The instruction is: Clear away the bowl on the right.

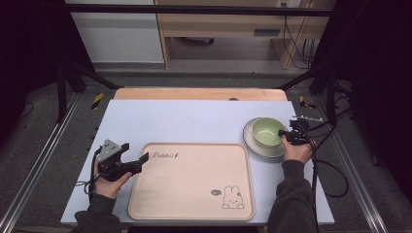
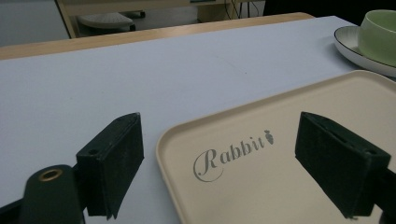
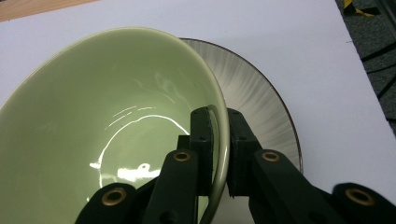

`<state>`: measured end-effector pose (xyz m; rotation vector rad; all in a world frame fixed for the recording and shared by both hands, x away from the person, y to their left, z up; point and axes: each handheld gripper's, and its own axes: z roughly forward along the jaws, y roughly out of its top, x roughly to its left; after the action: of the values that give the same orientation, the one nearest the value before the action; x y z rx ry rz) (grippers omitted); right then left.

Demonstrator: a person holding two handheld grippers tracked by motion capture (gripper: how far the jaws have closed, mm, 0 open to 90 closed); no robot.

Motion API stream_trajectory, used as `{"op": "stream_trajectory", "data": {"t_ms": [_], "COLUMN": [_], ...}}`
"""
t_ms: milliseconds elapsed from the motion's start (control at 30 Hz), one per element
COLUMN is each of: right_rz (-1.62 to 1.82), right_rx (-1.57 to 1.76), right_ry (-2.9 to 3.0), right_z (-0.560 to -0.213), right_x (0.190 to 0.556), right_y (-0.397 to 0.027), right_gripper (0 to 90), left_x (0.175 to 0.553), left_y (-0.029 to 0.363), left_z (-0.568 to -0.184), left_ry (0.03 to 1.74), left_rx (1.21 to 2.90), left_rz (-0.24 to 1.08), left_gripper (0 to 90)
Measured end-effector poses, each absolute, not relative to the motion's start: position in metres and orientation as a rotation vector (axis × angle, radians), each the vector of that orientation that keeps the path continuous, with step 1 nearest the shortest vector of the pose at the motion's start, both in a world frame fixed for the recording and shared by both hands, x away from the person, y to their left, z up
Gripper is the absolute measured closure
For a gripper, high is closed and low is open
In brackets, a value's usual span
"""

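Clamped on near rim of green bowl (image 3: 107, 135): right gripper (image 3: 219, 154), one jaw inside, one outside. Bowl seated on grey plate (image 3: 261, 102) at right of table (image 1: 194, 121). Left gripper (image 2: 219, 163) spread wide, holding nothing, over corner of beige tray (image 1: 194, 184). Probable step: bowl grasped, lift pending. Next: raise level, clear plate, carry toward tray.

A pale blue-white worktop (image 1: 194, 121) has a wooden strip along its far edge. A beige tray (image 1: 192, 182) with a rabbit drawing lies flat at the near middle. Just beside the tray's far right corner sits a grey plate (image 1: 252, 144), apart from it.
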<state>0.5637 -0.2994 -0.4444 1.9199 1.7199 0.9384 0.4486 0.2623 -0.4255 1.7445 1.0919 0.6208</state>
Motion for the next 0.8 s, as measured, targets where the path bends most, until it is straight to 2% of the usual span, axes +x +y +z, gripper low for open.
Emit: {"op": "stream_trajectory", "data": {"t_ms": [800], "right_rz": [0.914], "right_rx": [1.871], "right_ry": [1.735], "right_z": [-0.432], "right_x": [0.563], "right_y": [-0.293], "right_gripper": [83.8], "left_x": [0.446], "left_y": [0.261], "left_z": [-0.422], "left_ry": [1.082], "left_rx": [1.737], "left_rz": [0.621], "left_gripper": [15.3]}}
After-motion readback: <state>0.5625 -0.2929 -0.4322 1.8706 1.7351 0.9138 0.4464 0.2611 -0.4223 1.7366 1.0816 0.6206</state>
